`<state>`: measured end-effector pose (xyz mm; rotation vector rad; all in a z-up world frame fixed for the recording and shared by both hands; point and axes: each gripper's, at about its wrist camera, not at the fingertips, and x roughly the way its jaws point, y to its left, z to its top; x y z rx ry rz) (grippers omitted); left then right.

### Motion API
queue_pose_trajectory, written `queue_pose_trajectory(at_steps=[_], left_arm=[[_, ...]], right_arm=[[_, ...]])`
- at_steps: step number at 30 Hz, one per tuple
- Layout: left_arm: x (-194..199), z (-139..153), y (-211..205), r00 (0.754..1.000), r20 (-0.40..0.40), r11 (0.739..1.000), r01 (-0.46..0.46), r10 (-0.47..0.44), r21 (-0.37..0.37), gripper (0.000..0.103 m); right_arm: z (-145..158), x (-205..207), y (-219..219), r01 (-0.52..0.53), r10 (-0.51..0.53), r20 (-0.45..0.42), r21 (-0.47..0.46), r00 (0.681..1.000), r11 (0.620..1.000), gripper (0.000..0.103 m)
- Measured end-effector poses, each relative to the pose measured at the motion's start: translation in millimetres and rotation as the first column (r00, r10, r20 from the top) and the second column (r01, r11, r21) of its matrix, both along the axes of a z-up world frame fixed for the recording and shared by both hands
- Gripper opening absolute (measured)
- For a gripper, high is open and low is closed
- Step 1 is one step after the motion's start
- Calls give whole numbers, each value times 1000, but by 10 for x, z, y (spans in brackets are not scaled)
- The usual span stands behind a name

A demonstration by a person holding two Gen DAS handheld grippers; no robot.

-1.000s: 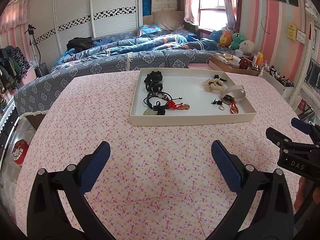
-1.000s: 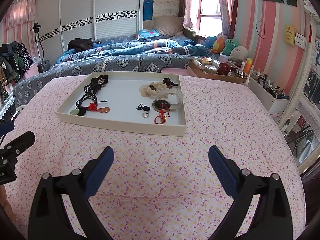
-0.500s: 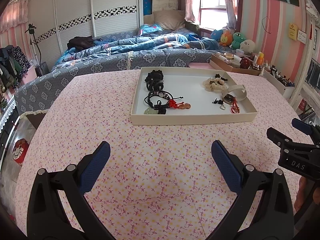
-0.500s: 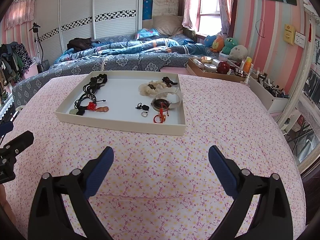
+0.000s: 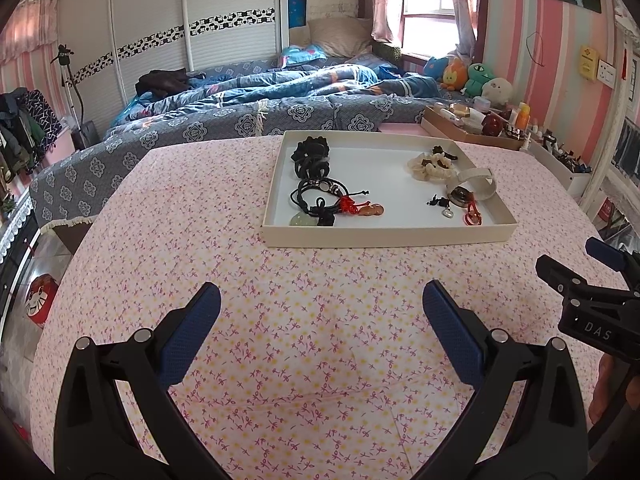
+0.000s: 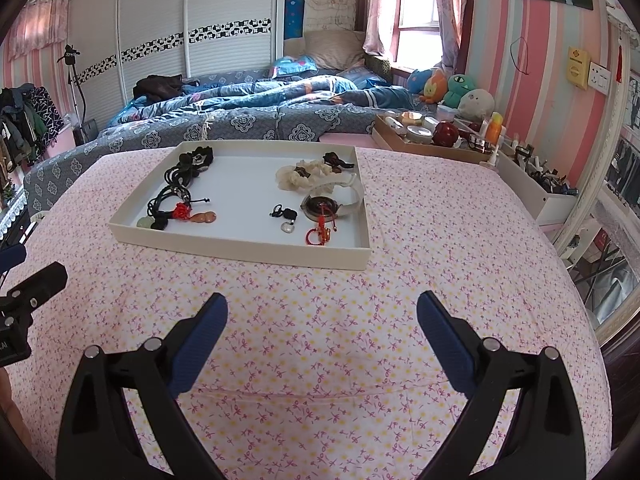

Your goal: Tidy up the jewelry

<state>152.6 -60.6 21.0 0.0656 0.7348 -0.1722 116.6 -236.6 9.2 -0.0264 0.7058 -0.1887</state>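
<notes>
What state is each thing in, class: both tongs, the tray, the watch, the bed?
Left tongs: open, empty, above the tablecloth.
Right tongs: open, empty, above the tablecloth.
Tray: lidless, flat on the table, holding jewelry.
Watch: lying in the tray, a red cord across its face.
Bed: unmade, duvet rumpled.

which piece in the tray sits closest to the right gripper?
The red knotted charm, at the tray's near right corner, just in front of the watch. The silver pendant and black cords lie further left or back.
</notes>
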Motion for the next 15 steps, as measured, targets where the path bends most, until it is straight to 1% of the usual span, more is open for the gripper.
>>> queue_pose_trajectory(at_steps=[7,15], left_arm=[[5,-6,-9,1000,0,1000,-3,3,16,100],[19,-13,2,1000,-7,1000,-7,7,14,100]], right_arm=[[-22,-3,-3,4,-4,-1,-2,1000,1000,96],[-33,-3,-17,8,-8,-4,-3,1000,1000,96]])
